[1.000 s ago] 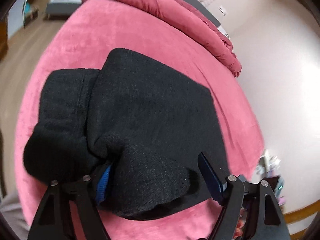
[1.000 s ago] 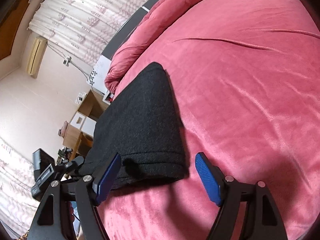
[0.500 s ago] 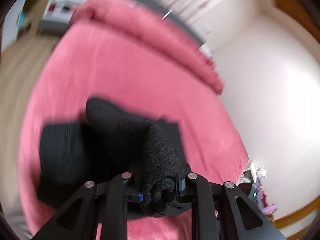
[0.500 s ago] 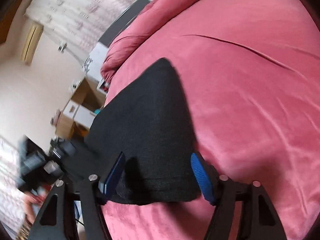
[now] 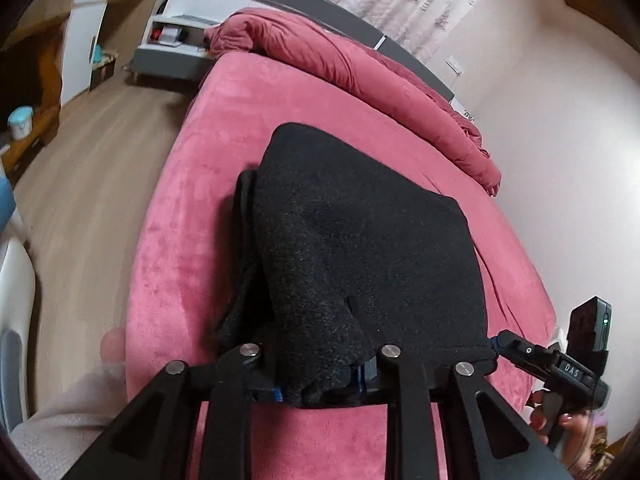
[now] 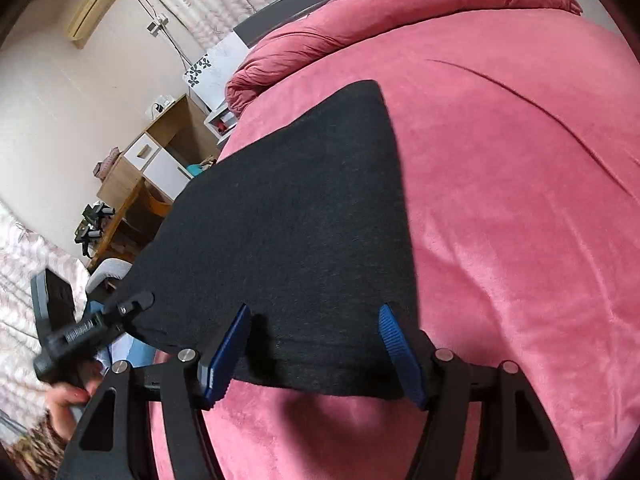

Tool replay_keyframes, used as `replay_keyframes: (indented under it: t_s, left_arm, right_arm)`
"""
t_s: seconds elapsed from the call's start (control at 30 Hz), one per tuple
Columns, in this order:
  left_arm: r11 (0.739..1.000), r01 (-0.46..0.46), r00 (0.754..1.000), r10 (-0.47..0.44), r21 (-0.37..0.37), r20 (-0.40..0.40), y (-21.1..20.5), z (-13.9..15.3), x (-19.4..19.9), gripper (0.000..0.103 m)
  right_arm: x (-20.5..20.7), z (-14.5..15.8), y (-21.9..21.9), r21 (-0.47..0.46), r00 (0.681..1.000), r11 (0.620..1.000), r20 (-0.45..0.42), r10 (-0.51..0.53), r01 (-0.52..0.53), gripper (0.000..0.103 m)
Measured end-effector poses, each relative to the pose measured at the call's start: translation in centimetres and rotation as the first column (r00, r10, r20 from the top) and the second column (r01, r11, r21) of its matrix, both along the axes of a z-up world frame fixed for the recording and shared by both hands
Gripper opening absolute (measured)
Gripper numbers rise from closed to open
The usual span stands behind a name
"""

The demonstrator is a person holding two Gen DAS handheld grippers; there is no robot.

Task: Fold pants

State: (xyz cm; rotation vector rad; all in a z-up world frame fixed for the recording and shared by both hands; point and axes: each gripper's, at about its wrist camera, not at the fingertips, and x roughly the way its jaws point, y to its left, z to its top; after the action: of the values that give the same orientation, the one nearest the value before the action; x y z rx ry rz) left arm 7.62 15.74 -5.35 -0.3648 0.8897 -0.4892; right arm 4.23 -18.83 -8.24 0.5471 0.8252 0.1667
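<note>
Black knit pants [image 5: 360, 240] lie folded on a pink bed [image 5: 248, 120]. My left gripper [image 5: 320, 380] is clamped on a bunched near corner of the pants, and its jaws are just starting to open. In the right wrist view the pants [image 6: 300, 220] spread as a dark sheet over the bed [image 6: 520, 200]. My right gripper [image 6: 316, 312] straddles their near edge. Its blue pads [image 6: 224, 356] stand apart from the cloth and are closing slowly. The left gripper [image 6: 136, 304] shows at the sheet's left corner, the right gripper [image 5: 516, 350] at the opposite corner.
A rolled pink duvet [image 5: 360, 68] lies along the head of the bed. A grey nightstand [image 5: 172, 44] and wood floor [image 5: 80, 160] are to the left. A wooden desk [image 6: 152, 160] stands by the wall. A person's hand [image 6: 64, 396] and pale sleeve [image 5: 60, 420] are at the near edges.
The left gripper shut on a bunch of the pants and drew it toward the near edge of the bed. The right gripper slid onto the pants' near edge and narrowed slightly.
</note>
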Motion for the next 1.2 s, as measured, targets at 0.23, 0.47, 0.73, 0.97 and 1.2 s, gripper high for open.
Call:
replay_keyframes:
  t_s: [0.23,0.47,0.73,0.97,1.2]
  left_arm:
    - [0.995,0.005,1.0,-0.005,-0.101,0.004,0.6,1.1,0.9,0.087]
    - [0.999,-0.004,1.0,0.005,0.054,-0.03,-0.9,0.0,0.6,0.026]
    - [0.992,-0.038,0.999,0.039,0.122,-0.005,-0.9,-1.6,-2.6,0.036]
    - [0.97,-0.173,0.985,0.17,0.169,0.032,1.5,-0.1,-3.8,0.08]
    - [0.961,-0.155,0.965,0.099,0.228,0.242,-1.0,6.1,-1.0,0.08]
  right_arm:
    - [-2.1,-0.6,-3.6,0.156,0.989,0.977,-0.032,-0.146,0.149,0.068]
    - [0.3,-4.0,-3.0,0.362,0.987,0.926,-0.155,-0.054,0.107,0.066]
    - [0.9,-0.8,-2.3,0.203,0.994,0.979,-0.1,0.04,-0.02,0.033]
    - [-0.5,-3.0,-3.0,0.201,0.985,0.972,-0.14,-0.099,0.126,0.056]
    - [0.2,2.7,-2.0,-0.038,0.99,0.99,0.042,-0.132,0.134,0.056]
